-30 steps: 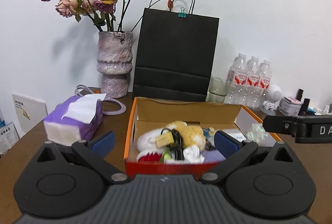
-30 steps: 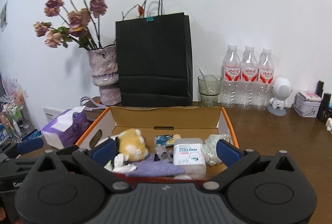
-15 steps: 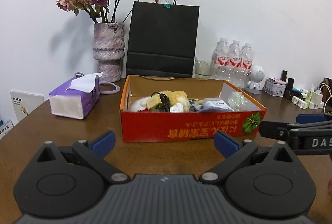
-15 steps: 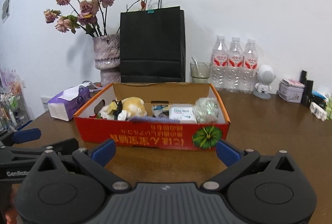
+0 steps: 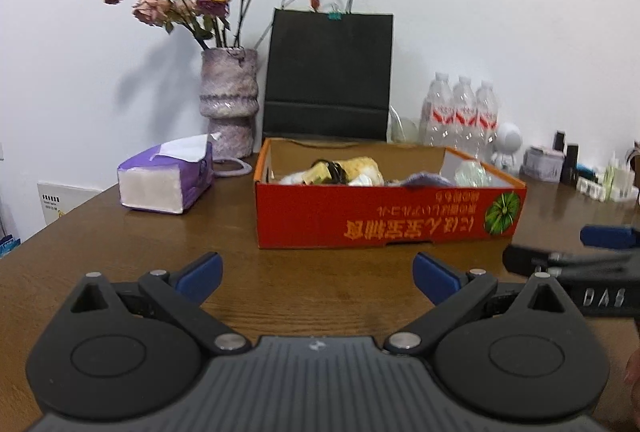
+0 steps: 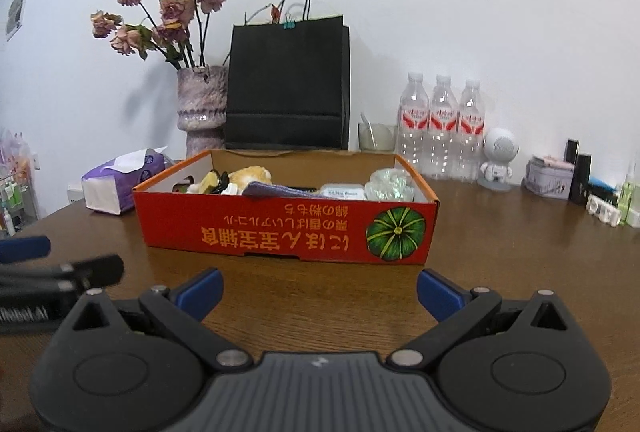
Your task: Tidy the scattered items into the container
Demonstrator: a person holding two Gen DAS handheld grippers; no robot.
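Both your grippers hung over the brown wooden desk [image 6: 500, 228] with nothing in them, box already loaded.

Your left gripper [image 5: 318, 272] and right gripper [image 6: 320, 286] both had their blue-tipped jaws spread wide, just short of the red cardboard box with the green pumpkin print [image 6: 288, 232]. That box sat mid-desk, holding a yellow plush toy [image 6: 252, 175], a purple cloth [image 6: 276, 189] and a crinkly clear plastic bag [image 6: 390, 184]. The purple tissue pack [image 5: 168, 180] lay left of it, the black paper bag [image 6: 286, 88] behind.

A home: wooden table [image 6: 500, 232] with flower vase [image 6: 200, 108], tissues [image 6: 120, 184], cosmetics [image 6: 580, 176].
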